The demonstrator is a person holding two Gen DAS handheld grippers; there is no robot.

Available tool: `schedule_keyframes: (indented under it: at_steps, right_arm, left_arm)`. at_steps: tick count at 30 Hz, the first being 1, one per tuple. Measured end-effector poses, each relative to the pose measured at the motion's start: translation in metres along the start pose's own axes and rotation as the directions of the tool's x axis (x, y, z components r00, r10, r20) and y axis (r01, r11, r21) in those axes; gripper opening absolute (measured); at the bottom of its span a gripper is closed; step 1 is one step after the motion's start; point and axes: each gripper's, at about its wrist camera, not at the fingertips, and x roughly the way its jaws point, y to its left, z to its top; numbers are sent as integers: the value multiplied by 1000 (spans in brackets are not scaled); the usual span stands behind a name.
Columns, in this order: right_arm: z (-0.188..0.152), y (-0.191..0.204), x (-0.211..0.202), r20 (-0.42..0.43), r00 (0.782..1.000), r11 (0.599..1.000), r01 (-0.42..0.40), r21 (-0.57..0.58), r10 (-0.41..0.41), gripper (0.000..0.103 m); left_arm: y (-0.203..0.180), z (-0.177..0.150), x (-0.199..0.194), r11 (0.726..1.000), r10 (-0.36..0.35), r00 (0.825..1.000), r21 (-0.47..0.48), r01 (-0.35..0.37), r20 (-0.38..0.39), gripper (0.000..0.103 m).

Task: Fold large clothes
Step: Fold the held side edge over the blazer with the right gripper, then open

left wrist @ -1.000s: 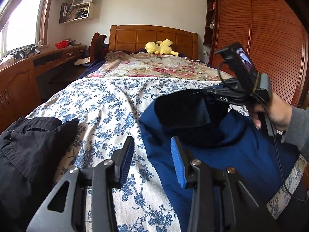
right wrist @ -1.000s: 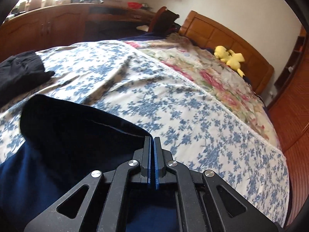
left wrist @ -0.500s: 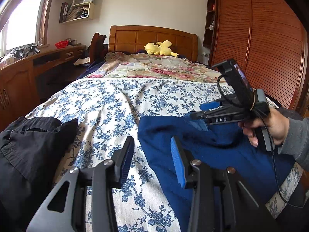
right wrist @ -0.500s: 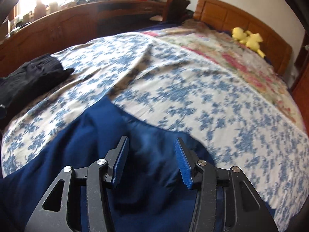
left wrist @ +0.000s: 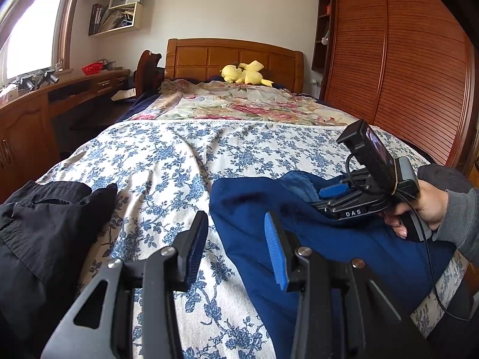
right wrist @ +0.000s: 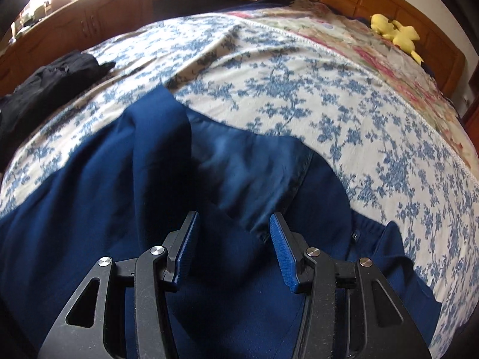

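Observation:
A dark blue garment (left wrist: 299, 227) lies on the near right of the bed, with a flap folded over so its lighter lining (right wrist: 248, 161) shows. My left gripper (left wrist: 235, 224) hovers open over the garment's left edge, with nothing between its fingers. A person's hand (left wrist: 425, 206) holds my right gripper (left wrist: 332, 191), which tilts steeply down onto the garment's far part. In the right wrist view my right gripper (right wrist: 233, 224) stands open just above the blue garment (right wrist: 119, 209), its pads pinching no fabric.
A black garment (left wrist: 45, 224) lies crumpled at the bed's near left edge. The blue-flowered bedspread (left wrist: 179, 155) stretches back to a yellow plush toy (left wrist: 244, 73) by the headboard. A wooden desk (left wrist: 30, 113) runs along the left and a slatted wardrobe (left wrist: 404, 74) along the right.
My right gripper, shut on a raised blue flap a second ago, has opened and sunk toward the bed. The flap now lies flat. My left gripper has kept still.

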Motion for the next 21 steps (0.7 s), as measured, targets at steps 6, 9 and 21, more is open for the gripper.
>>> schedule_keyframes:
  at_steps: [6, 9, 21]
  right_arm:
    - [-7, -1, 12, -48, 999, 1000, -13, 9, 14, 37]
    - [-6, -3, 6, -35, 998, 998, 43, -34, -44, 6]
    - [38, -24, -42, 191, 961, 978, 208, -7, -202, 0]
  left_arm:
    - [1, 0, 1, 1000, 2, 1000, 1, -2, -5, 37]
    - [1, 0, 2, 1000, 1, 1000, 0, -1, -8, 37]
    - [-2, 0, 1, 1000, -8, 1000, 5, 8, -4, 37]
